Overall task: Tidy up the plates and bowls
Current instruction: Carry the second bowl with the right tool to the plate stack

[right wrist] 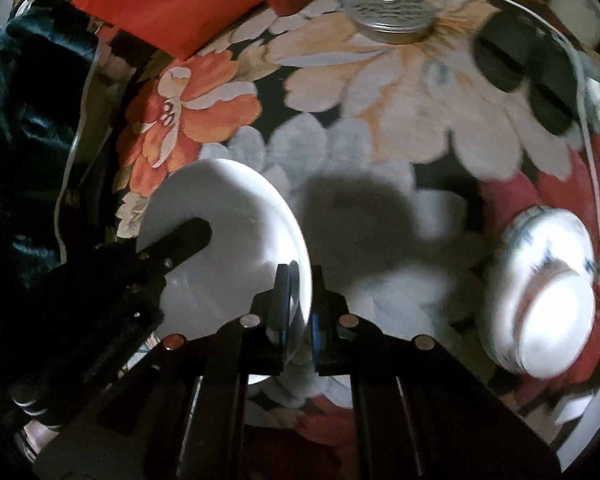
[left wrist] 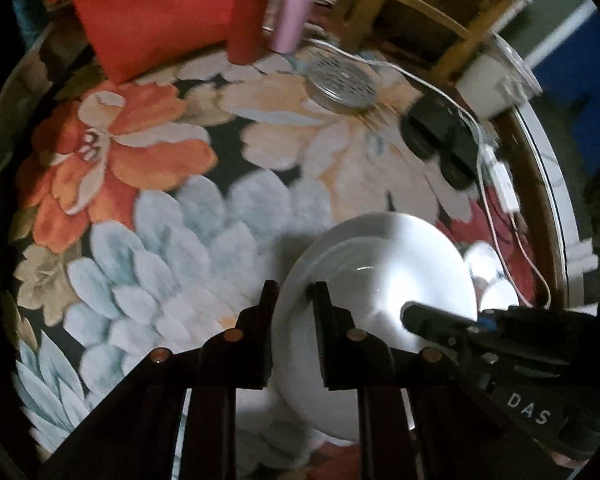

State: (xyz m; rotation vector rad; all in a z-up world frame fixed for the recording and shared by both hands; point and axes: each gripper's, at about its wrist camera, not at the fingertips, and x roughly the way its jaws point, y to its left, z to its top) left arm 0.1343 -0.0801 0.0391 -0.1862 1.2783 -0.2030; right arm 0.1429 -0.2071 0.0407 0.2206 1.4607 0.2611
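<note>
White plate [left wrist: 380, 280] hangs above the floral tablecloth [left wrist: 160, 220]. The left gripper [left wrist: 294, 296] and right gripper [right wrist: 300, 280] each clamp its rim.

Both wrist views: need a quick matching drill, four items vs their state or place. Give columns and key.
Things:
1. white plate
2. blue-patterned bowl
3. round metal tin
4. pink bottle

States or places:
A. lies on the flowered cloth, lid perforated
B. pinched at opposite rims by the left gripper and the right gripper
C. stands beside the red bag
D. sits upside down, foot ring up

Pairs: 1-B, 2-D, 3-A, 4-C
</note>
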